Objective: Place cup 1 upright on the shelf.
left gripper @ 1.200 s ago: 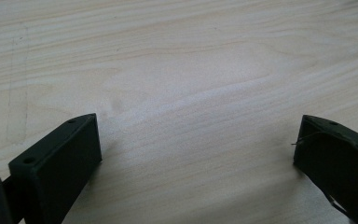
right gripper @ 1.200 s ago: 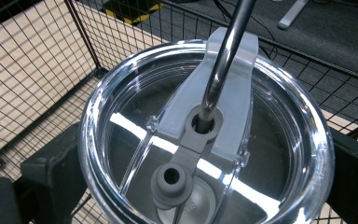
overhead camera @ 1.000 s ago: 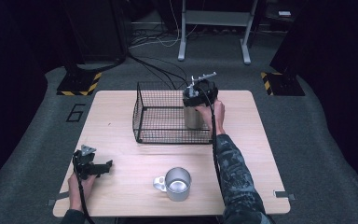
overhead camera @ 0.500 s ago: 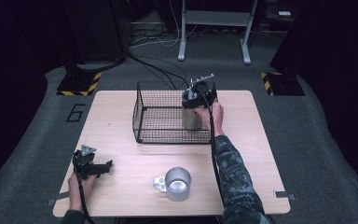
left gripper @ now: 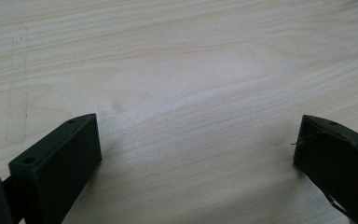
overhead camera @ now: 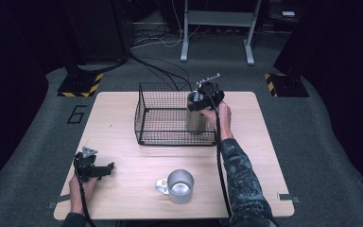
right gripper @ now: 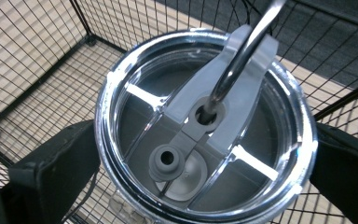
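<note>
A steel tumbler point(overhead camera: 196, 120) with a clear lid point(right gripper: 135, 140) and a bent metal straw point(right gripper: 242, 56) stands upright in the right end of a black wire basket point(overhead camera: 144, 106). My right gripper point(overhead camera: 199, 101) comes down on it from above, its jaws pressed against both sides of the lid rim, shut on the tumbler point(right gripper: 200, 158). My left gripper point(overhead camera: 105, 169) rests low over the front left of the wooden table point(overhead camera: 264, 156). It stands open point(left gripper: 198, 140), with bare wood between its jaws.
A steel mug point(overhead camera: 179, 186) with its handle to the left stands near the table's front edge, between the two arms. The basket sits at the back middle. Dark carpet, cables and stand legs lie beyond the table.
Hardly anything: the right gripper and the tumbler stay at the same spot in the basket, and the left gripper has not moved.
</note>
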